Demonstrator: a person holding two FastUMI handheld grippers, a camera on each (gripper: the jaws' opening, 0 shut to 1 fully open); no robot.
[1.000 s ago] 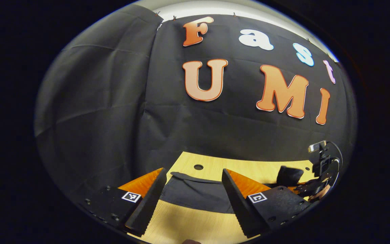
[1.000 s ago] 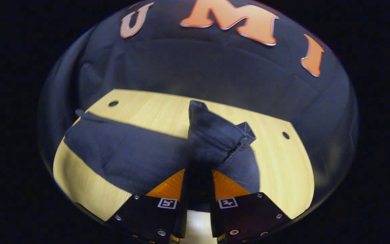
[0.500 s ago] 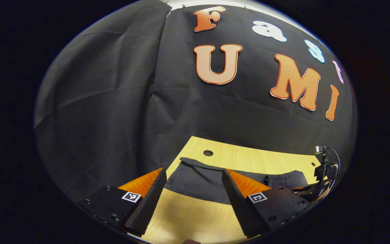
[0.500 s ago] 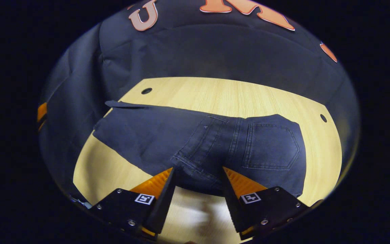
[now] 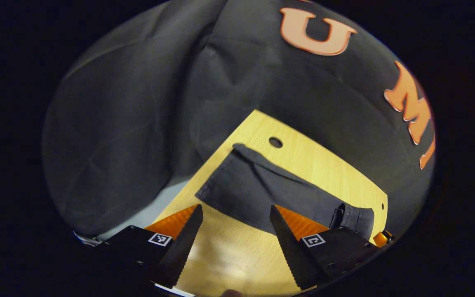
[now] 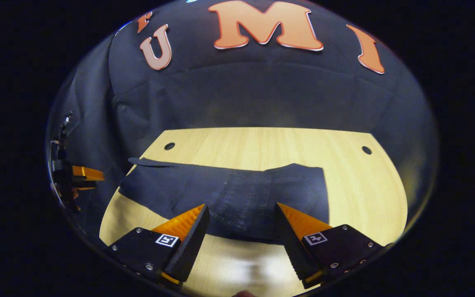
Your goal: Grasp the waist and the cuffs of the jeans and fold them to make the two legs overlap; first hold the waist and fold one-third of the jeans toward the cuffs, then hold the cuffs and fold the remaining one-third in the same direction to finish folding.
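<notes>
- Two grippers, both with fingers spread wide and nothing between them; left gripper point(image 5: 233, 243) and right gripper point(image 6: 241, 243) each hover above the near part of the wooden table point(image 6: 357, 194)
- jeans point(image 6: 237, 194) lie flat on the table, legs overlapped; waist part folded over the legs, with seams and stitching facing up in the right gripper view
- cuffs point(image 5: 221, 177) reach the table's left edge, near a round hole point(image 5: 275, 142) in the top; folded waist end point(image 5: 355, 218) far off in the left gripper view
- left gripper also seen at the left edge of the right gripper view
</notes>
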